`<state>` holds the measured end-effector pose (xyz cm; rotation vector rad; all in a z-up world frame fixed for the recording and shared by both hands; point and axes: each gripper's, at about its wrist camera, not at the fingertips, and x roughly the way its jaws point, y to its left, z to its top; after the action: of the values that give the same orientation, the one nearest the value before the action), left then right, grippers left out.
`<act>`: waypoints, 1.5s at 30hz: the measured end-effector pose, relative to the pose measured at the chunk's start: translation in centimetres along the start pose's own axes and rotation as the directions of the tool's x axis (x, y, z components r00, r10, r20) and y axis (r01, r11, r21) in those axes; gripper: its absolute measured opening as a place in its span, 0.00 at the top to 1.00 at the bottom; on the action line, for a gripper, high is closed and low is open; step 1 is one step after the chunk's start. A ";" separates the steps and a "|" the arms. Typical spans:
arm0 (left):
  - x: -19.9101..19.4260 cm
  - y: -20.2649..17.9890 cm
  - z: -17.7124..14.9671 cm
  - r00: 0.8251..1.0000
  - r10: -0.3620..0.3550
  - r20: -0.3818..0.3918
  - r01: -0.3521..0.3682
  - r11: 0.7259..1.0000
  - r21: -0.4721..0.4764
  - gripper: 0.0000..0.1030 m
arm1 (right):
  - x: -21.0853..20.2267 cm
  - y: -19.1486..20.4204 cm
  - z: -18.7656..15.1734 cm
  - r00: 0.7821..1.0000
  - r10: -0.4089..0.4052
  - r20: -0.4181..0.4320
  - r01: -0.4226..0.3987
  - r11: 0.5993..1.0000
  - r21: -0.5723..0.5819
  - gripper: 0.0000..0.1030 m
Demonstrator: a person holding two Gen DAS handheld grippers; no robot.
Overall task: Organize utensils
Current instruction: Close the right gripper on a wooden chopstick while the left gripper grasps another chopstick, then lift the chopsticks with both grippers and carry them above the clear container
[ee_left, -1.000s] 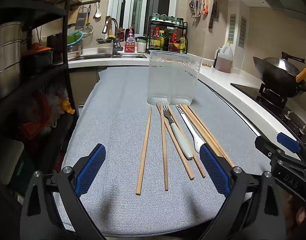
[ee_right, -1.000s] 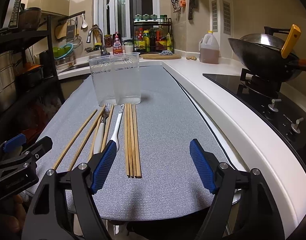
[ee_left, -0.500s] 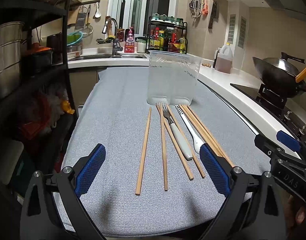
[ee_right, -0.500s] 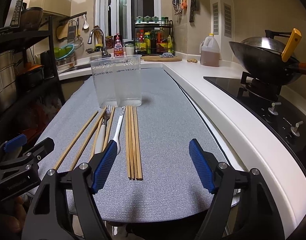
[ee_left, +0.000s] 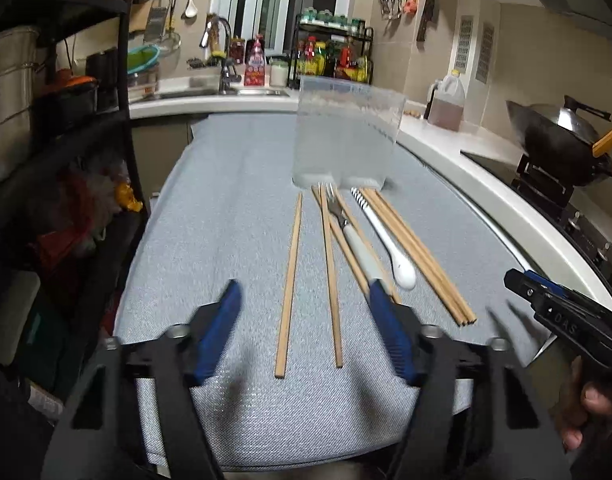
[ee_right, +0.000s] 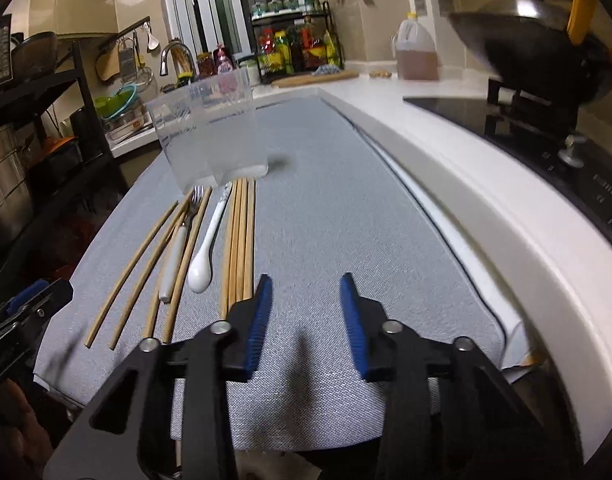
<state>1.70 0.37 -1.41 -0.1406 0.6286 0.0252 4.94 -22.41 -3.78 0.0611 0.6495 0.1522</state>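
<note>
Several wooden chopsticks (ee_left: 290, 280), a white-handled fork (ee_left: 352, 236) and a white spoon (ee_left: 388, 246) lie in a row on the grey mat (ee_left: 225, 208), in front of a clear two-part plastic holder (ee_left: 346, 136). My left gripper (ee_left: 306, 328) is open and empty over the near ends of the left chopsticks. My right gripper (ee_right: 303, 312) is open and empty, just right of the chopstick bundle (ee_right: 239, 240). The fork (ee_right: 177, 248), spoon (ee_right: 207, 248) and holder (ee_right: 209, 136) also show in the right wrist view.
A white counter edge (ee_right: 486, 208) runs along the mat's right side, with a stove and wok (ee_right: 538, 48) beyond. A black shelf rack (ee_left: 57, 140) stands at the left. A sink and bottles (ee_left: 257, 68) are at the back.
Both grippers have moved forward over the mat and their jaws have narrowed, the right one more. The right gripper tilted and now sits close to the chopstick bundle. The utensils have not moved.
</note>
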 end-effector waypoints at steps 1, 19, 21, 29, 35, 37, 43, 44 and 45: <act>0.3 0.2 -0.1 1.000 -0.003 -0.017 0.003 1.000 -0.006 0.54 | 0.5 0.1 -0.2 1.000 0.017 -0.011 -0.017 1.000 -0.007 0.73; 3.3 1.9 -1.4 0.993 0.008 -0.116 -0.014 0.999 -0.047 0.70 | 4.0 2.3 -1.1 0.994 0.061 -0.093 -0.072 0.991 -0.115 0.91; 3.6 1.6 -1.6 0.992 0.012 -0.125 -0.016 0.999 -0.035 0.72 | 3.9 2.4 -1.2 0.995 0.058 -0.083 -0.069 0.989 -0.128 0.91; 4.2 -0.1 -2.1 0.991 0.079 -0.105 -0.072 0.995 0.069 0.94 | 3.7 2.4 -1.3 0.994 0.065 -0.088 -0.077 0.986 -0.148 0.94; 3.7 0.2 -2.1 0.993 0.059 -0.100 -0.054 0.997 0.056 0.94 | 2.9 0.7 -1.5 0.997 0.021 -0.072 -0.028 0.996 -0.086 0.93; 3.8 0.0 -2.2 0.994 0.060 -0.093 -0.054 0.997 0.061 0.94 | 2.7 0.6 -1.7 0.997 0.032 -0.065 -0.038 0.995 -0.096 0.93; 3.7 -0.2 -2.2 0.994 0.061 -0.086 -0.056 0.997 0.062 0.93 | 3.1 0.6 -1.4 0.996 0.052 -0.072 -0.058 0.994 -0.090 0.93; 3.7 -0.2 -2.2 0.994 0.061 -0.086 -0.055 0.997 0.062 0.93 | 3.1 0.8 -1.4 0.996 0.045 -0.072 -0.053 0.993 -0.104 0.93; 3.7 -0.3 -2.2 0.994 0.062 -0.086 -0.057 0.996 0.067 0.93 | 3.1 0.9 -1.4 0.996 0.041 -0.073 -0.049 0.992 -0.114 0.93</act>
<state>3.41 -0.30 -5.30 -0.0608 0.7212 0.0565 6.43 -21.04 -6.66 -0.0416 0.7086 0.2364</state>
